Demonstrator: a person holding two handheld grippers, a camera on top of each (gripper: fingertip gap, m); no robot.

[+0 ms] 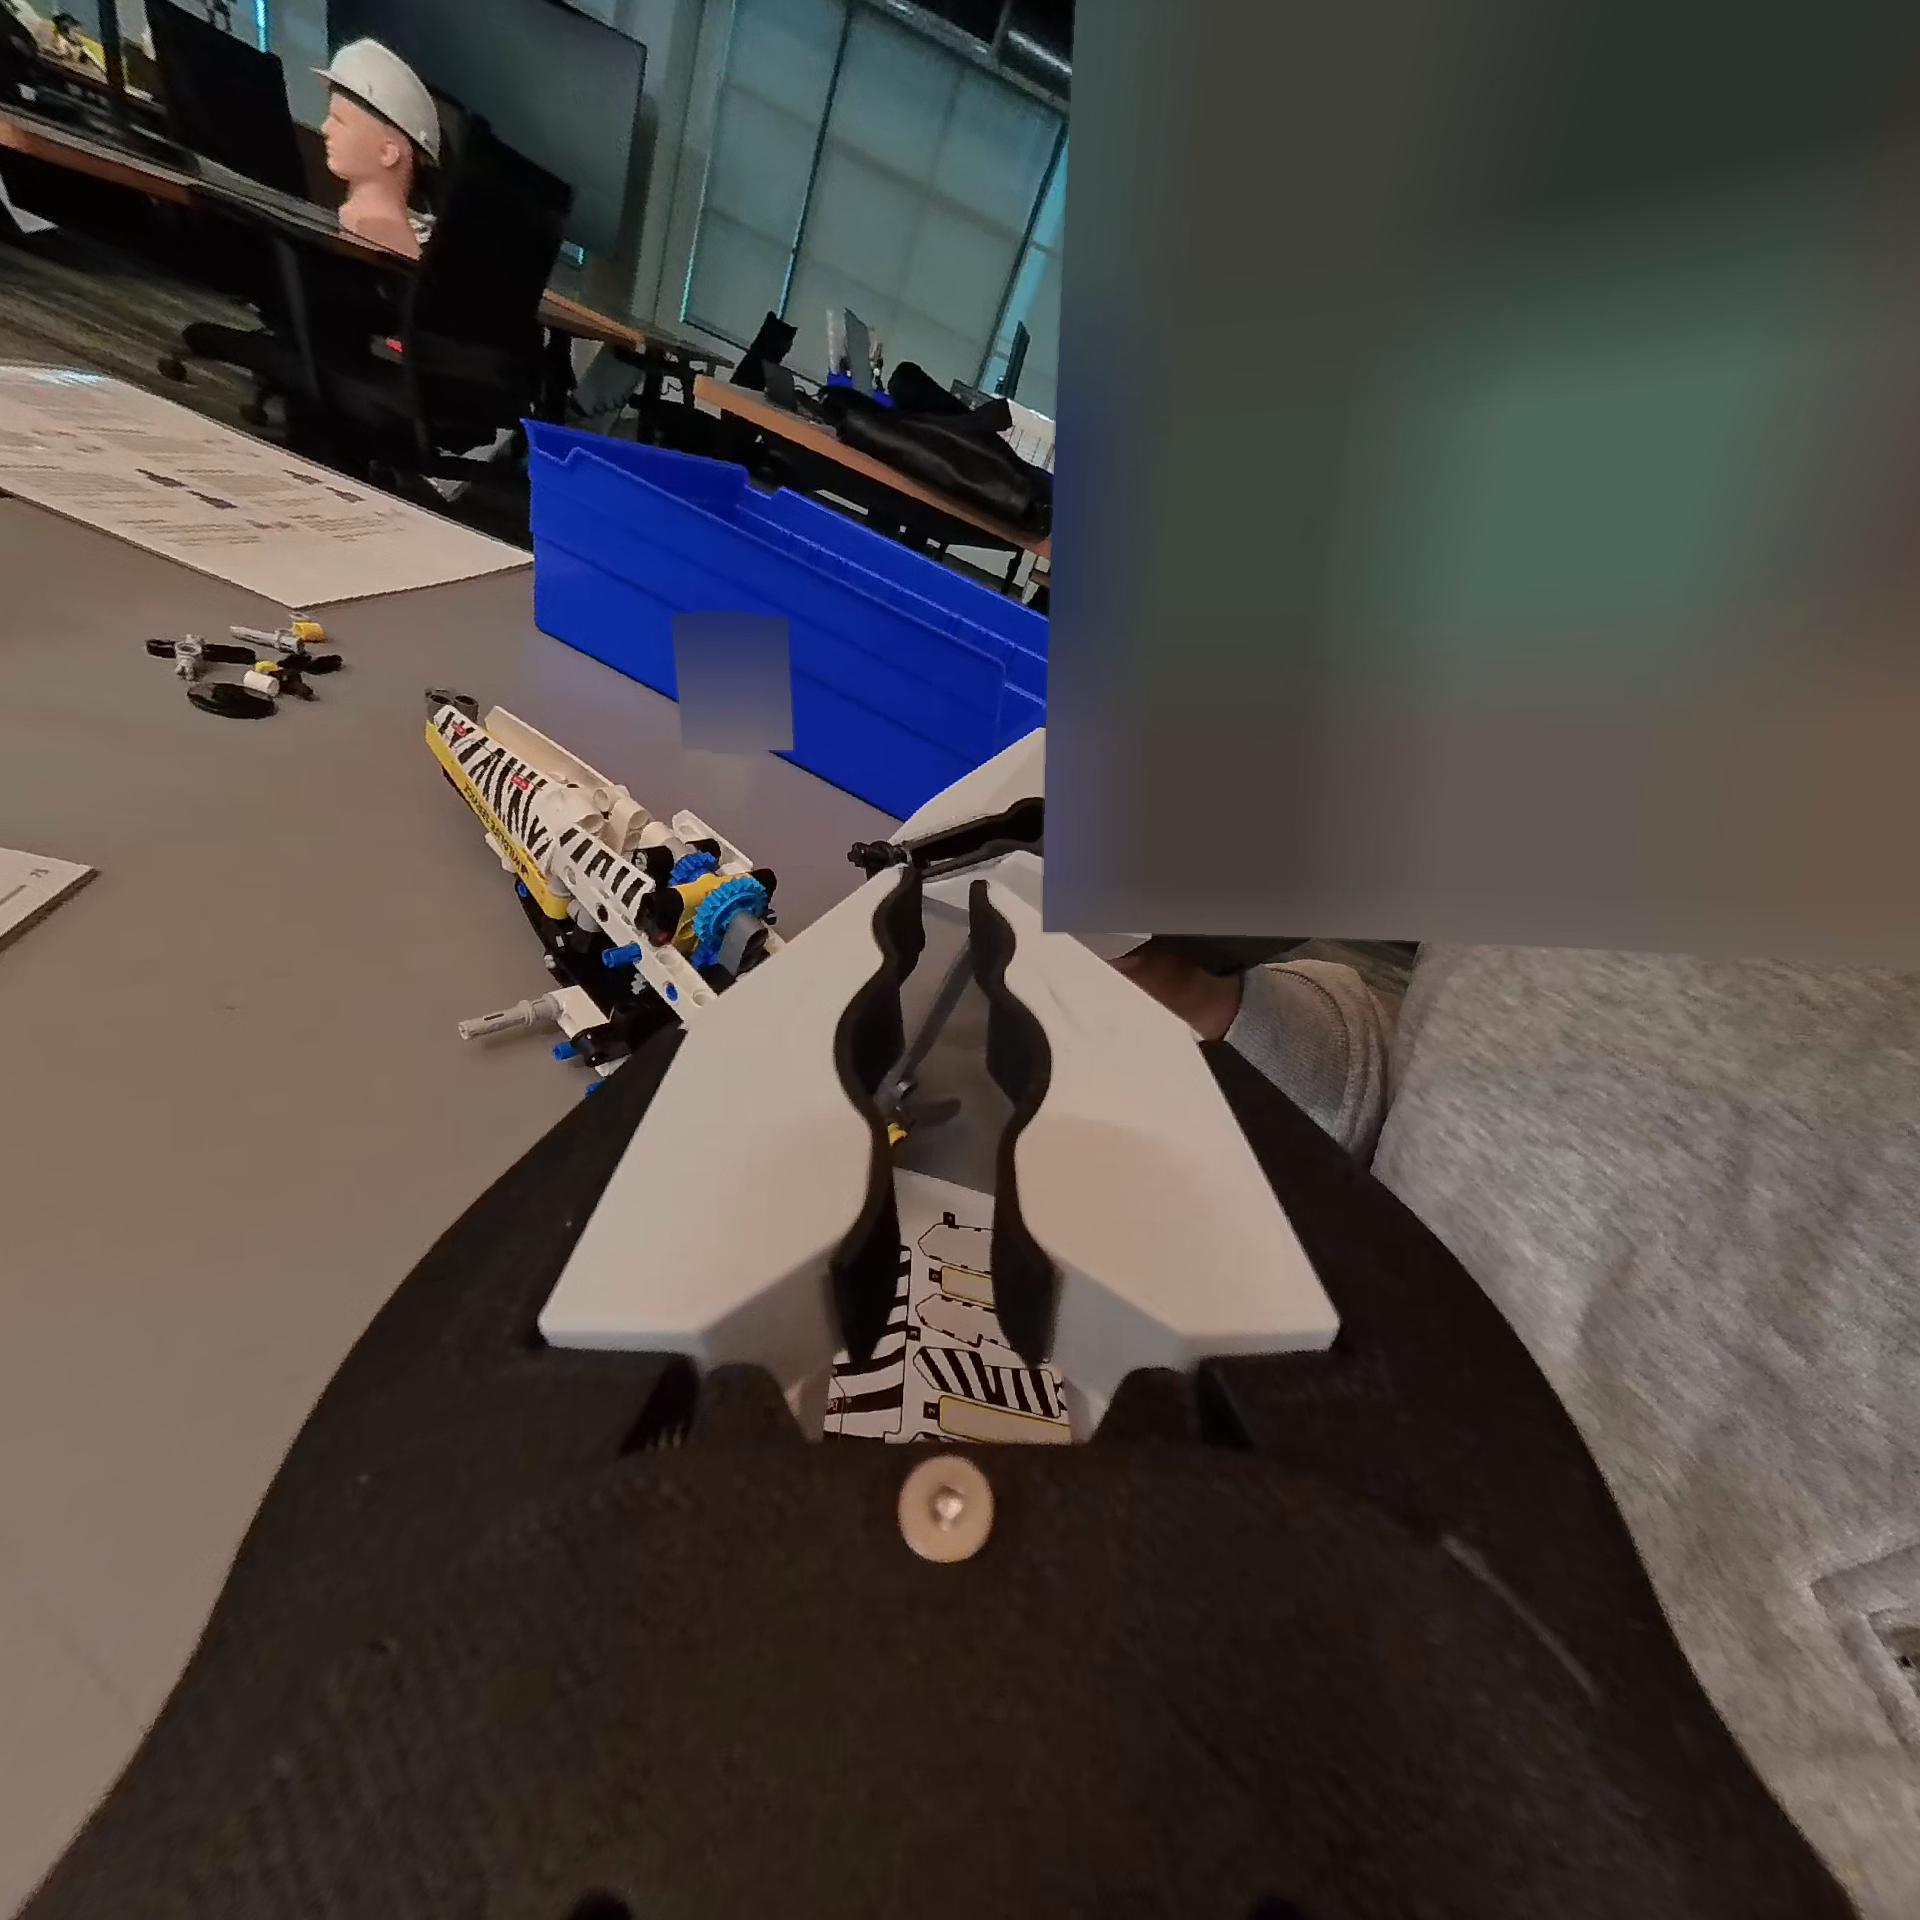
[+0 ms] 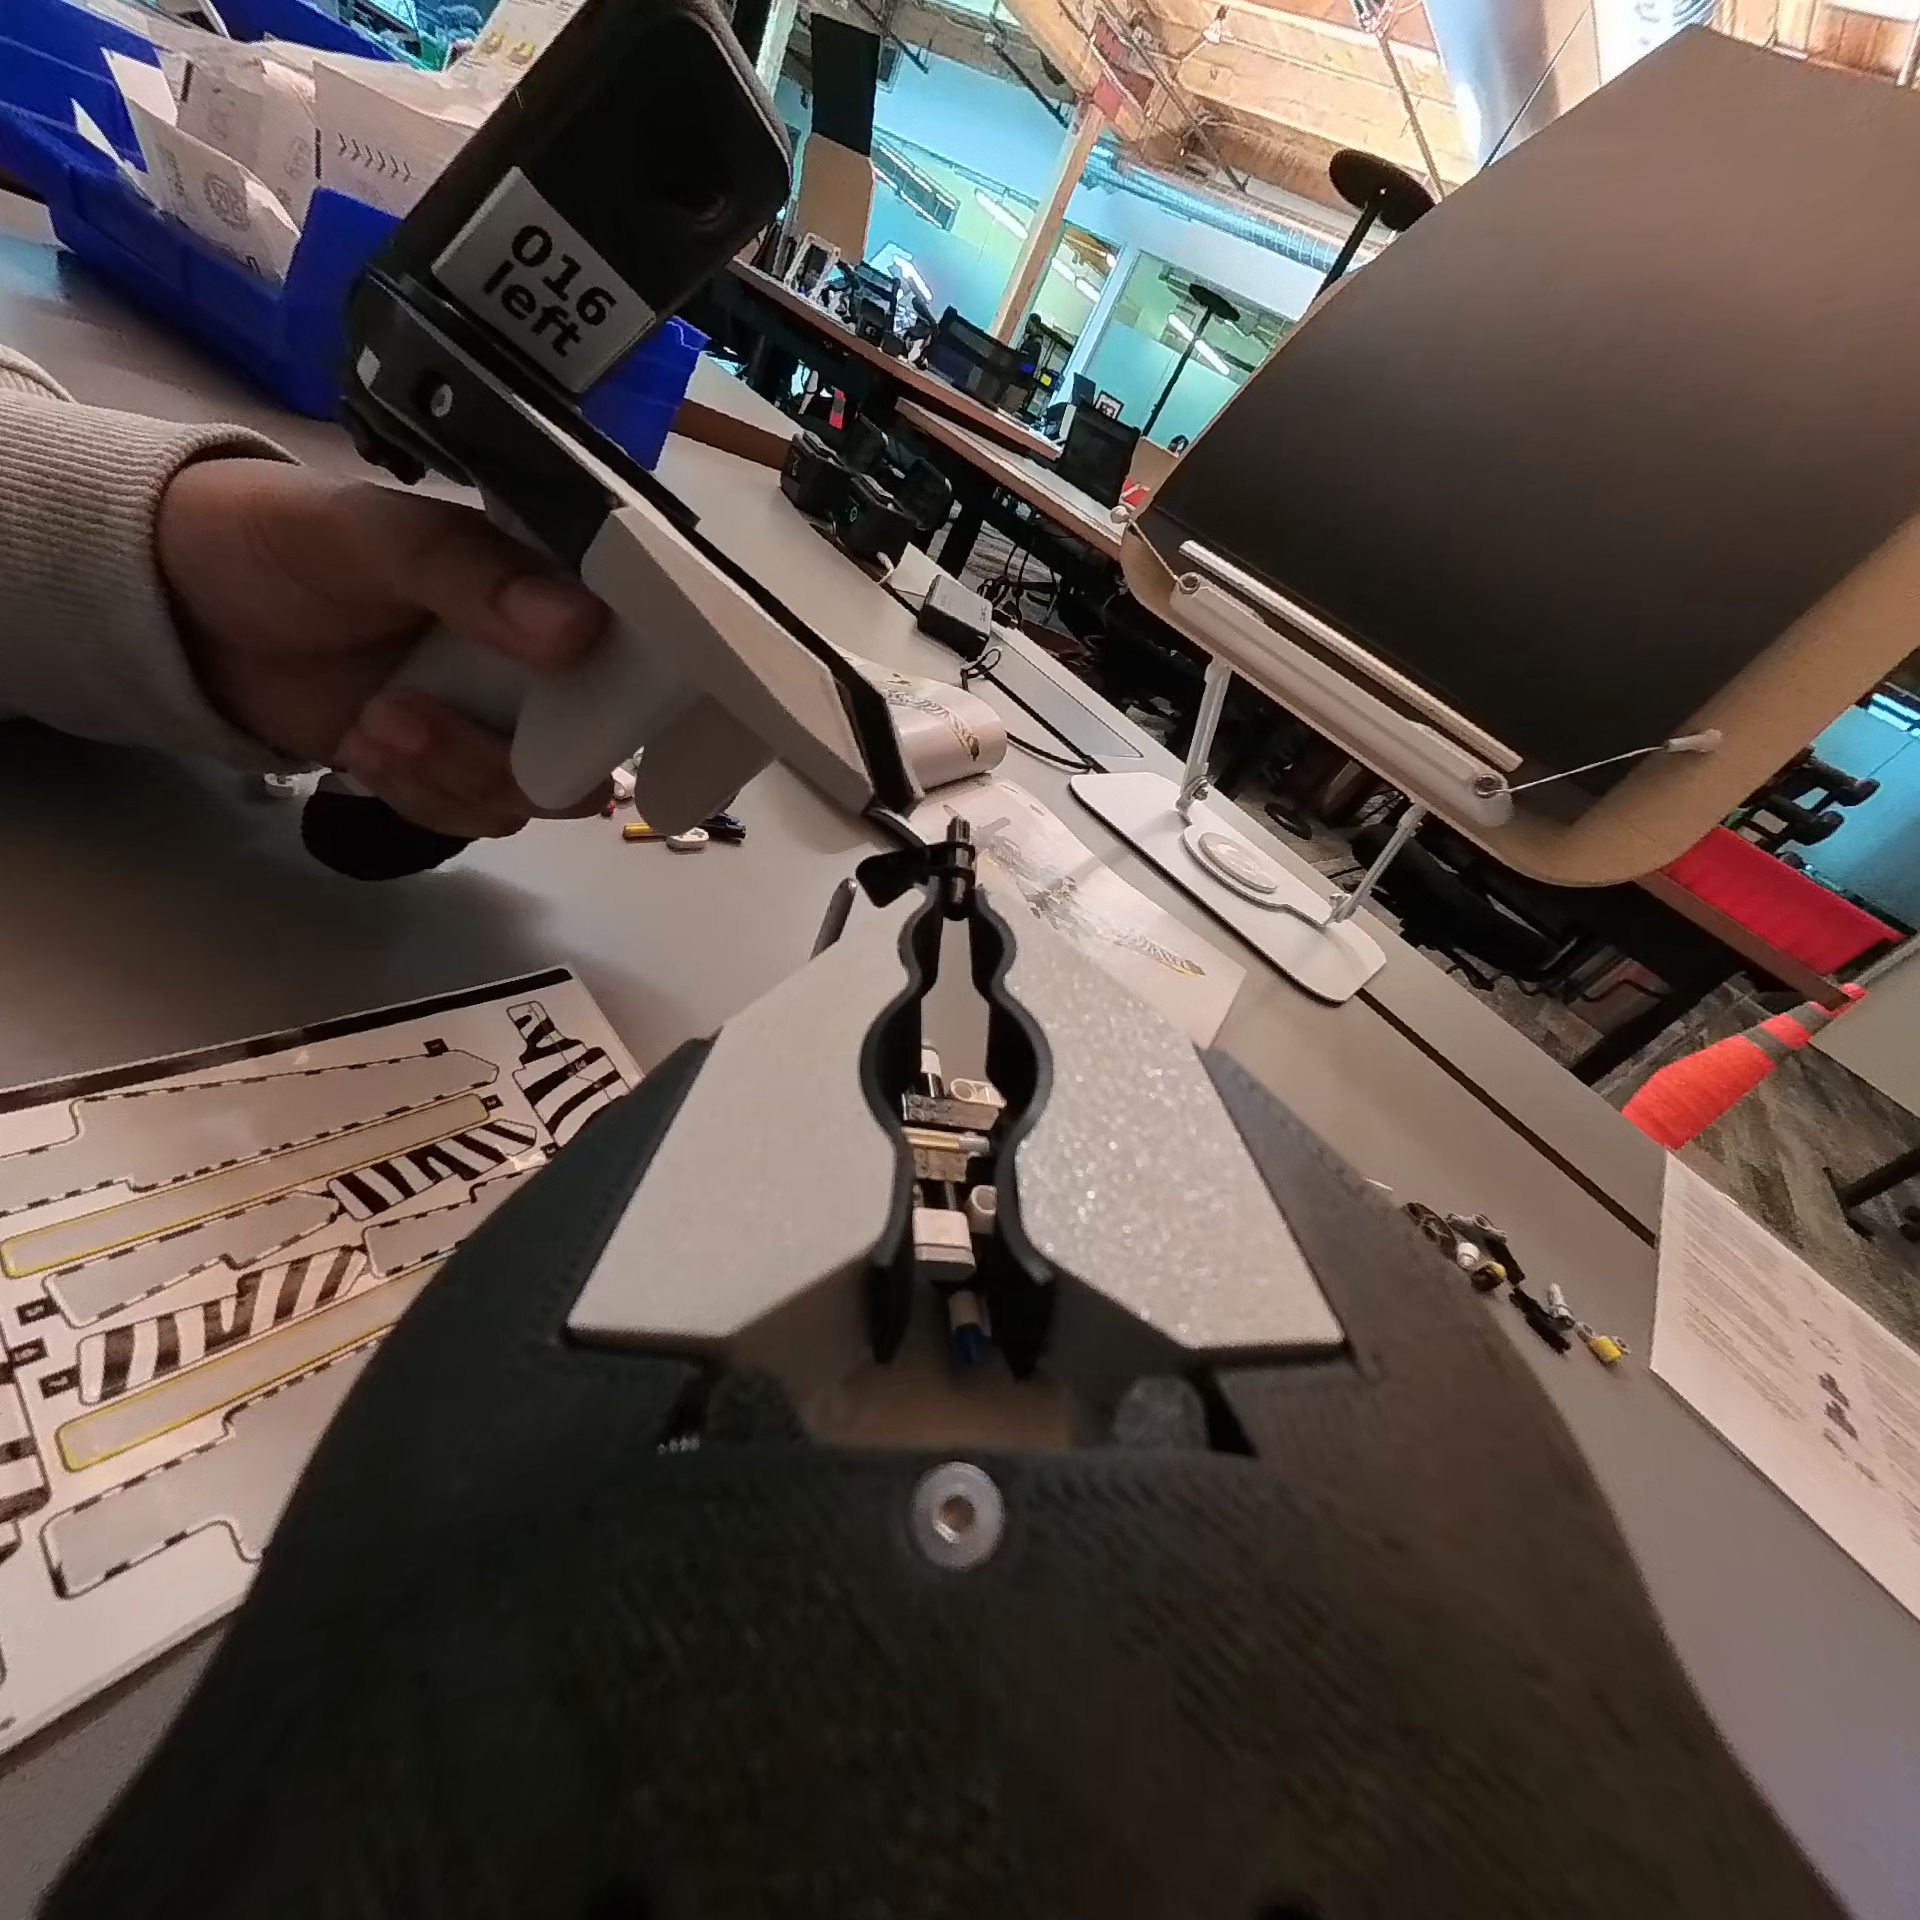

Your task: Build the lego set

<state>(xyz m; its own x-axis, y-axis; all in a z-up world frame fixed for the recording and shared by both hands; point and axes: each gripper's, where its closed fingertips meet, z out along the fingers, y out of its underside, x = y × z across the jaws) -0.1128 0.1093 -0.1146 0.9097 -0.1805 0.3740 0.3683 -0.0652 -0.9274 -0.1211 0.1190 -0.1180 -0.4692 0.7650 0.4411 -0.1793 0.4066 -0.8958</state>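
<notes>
My right gripper (image 2: 949,914) is shut on a small black pin piece (image 2: 954,860), held above the table. It also shows at the tips of my left gripper in the left wrist view (image 1: 883,854). My left gripper (image 1: 940,888) has its jaws a little apart with nothing clamped between them; its tips sit right beside that piece. A thin grey rod (image 1: 930,1023) shows through the gap, below the fingers. The part-built model (image 1: 592,862), white and yellow with zebra stripes and blue gears, lies on the grey table (image 1: 260,1039). It also shows under my right fingers (image 2: 940,1143).
A zebra sticker sheet (image 2: 260,1195) lies under both grippers. Loose small parts (image 1: 244,665) lie at the far left and also show in the right wrist view (image 2: 1496,1278). A blue bin (image 1: 779,613), instruction sheets (image 1: 208,488) and a dark panel on a stand (image 2: 1507,416) ring the work area. A hand (image 2: 343,644) holds the left gripper. My left and right fingertips are right by each other.
</notes>
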